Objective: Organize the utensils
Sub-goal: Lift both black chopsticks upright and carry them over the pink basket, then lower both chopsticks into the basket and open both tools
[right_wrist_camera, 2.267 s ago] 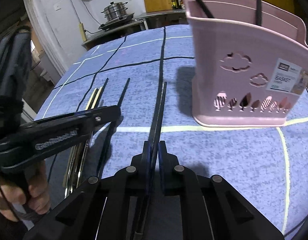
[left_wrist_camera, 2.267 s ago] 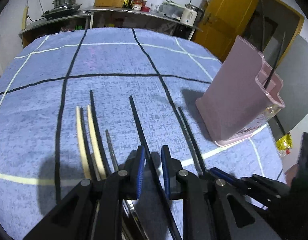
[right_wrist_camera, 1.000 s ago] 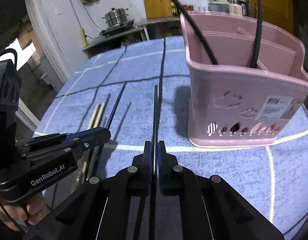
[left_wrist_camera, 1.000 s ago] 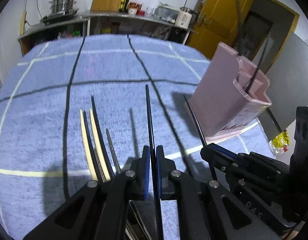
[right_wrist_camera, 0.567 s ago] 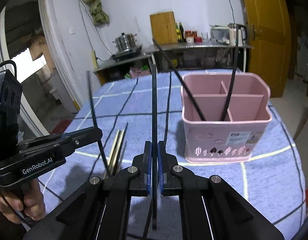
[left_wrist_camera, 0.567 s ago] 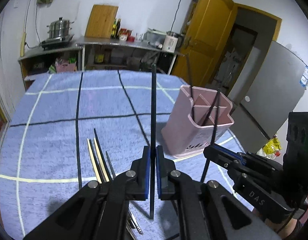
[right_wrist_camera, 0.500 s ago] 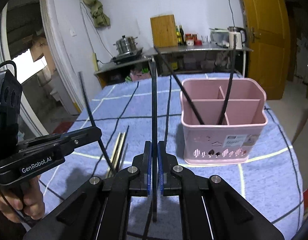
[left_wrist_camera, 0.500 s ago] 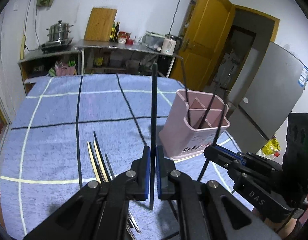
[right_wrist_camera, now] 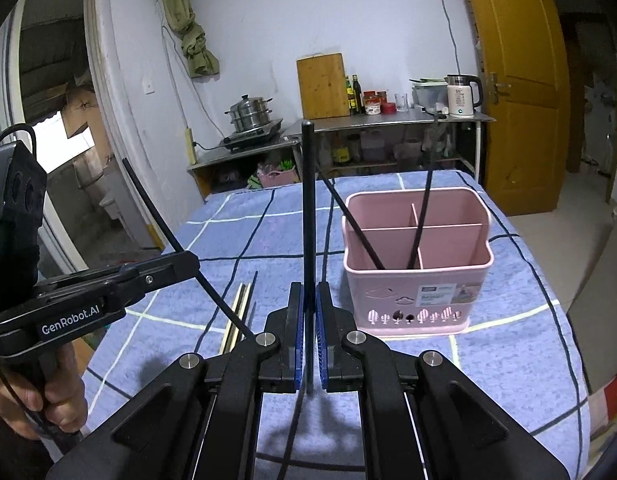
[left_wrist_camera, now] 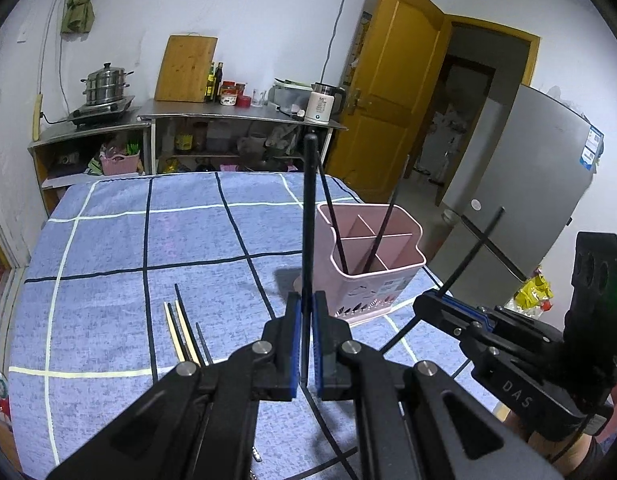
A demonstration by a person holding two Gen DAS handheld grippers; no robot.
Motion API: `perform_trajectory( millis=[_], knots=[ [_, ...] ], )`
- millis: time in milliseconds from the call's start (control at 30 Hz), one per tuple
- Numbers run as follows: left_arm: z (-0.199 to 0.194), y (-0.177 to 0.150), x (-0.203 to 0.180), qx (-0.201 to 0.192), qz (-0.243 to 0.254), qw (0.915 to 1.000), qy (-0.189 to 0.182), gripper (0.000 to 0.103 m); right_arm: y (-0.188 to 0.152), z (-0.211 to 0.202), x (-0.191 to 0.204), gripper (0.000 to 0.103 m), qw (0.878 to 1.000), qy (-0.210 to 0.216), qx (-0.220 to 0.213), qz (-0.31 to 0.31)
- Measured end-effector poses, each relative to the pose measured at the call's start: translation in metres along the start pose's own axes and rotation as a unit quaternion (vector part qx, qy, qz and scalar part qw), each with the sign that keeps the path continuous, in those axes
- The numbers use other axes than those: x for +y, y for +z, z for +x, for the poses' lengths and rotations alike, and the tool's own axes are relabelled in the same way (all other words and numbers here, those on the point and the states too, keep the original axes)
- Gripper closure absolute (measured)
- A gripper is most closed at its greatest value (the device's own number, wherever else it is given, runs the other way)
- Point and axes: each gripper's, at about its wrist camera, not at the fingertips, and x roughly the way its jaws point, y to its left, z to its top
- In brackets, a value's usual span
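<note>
My left gripper (left_wrist_camera: pixel 303 304) is shut on a black chopstick (left_wrist_camera: pixel 308 220) that stands upright in it, well above the table. My right gripper (right_wrist_camera: pixel 308 300) is likewise shut on a second black chopstick (right_wrist_camera: pixel 307 208). Ahead and below stands the pink utensil holder (right_wrist_camera: pixel 416 280), also seen in the left wrist view (left_wrist_camera: pixel 372 264), with two black chopsticks (right_wrist_camera: pixel 360 232) leaning in its near compartments. Several loose chopsticks (left_wrist_camera: pixel 184 332), pale and black, lie on the cloth to the left (right_wrist_camera: pixel 240 312). Each view shows the other gripper at its side, right (left_wrist_camera: pixel 436 304) and left (right_wrist_camera: pixel 184 264).
The table wears a blue checked cloth (left_wrist_camera: pixel 108 248). Behind it runs a steel counter (left_wrist_camera: pixel 236 110) with a steamer pot, cutting board, bottles and kettle. A yellow door (left_wrist_camera: pixel 392 92) and a grey fridge (left_wrist_camera: pixel 520 184) stand to the right. A hand (right_wrist_camera: pixel 48 396) grips the left tool.
Both grippers have risen from the cloth, each carrying its black chopstick. The table and holder now sit lower and farther off, and the holder's inside shows from above.
</note>
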Motion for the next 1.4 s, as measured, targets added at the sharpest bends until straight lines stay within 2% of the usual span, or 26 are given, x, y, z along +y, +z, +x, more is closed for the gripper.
perform_trajectory(
  millis=[367,633,833,933,1167,1400],
  knots=[
    [0.009,0.008,-0.018,0.013,-0.001,0.9996,-0.027,0.097,0.005,-0.009,-0.022,0.097,1.000,-0.010,-0.004,0.021],
    [0.007,0.051,-0.043,-0.018,0.020,0.9981,-0.055,0.097,0.047,-0.030,-0.044,0.097,0.998,-0.022,-0.053,0.029],
    [0.011,0.080,-0.053,-0.041,0.024,0.9971,-0.059,0.097,0.084,-0.046,-0.055,0.097,0.994,-0.029,-0.099,0.027],
    [0.016,0.093,-0.052,-0.049,0.026,0.9970,-0.054,0.097,0.096,-0.043,-0.058,0.097,0.993,-0.032,-0.109,0.028],
    [0.039,0.104,-0.044,-0.048,0.024,0.9977,-0.043,0.097,0.102,-0.013,-0.067,0.097,0.994,-0.032,-0.099,0.033],
    [0.070,0.088,-0.034,-0.017,0.018,0.9990,-0.039,0.097,0.086,0.025,-0.082,0.097,0.996,-0.042,-0.062,0.038]
  ],
)
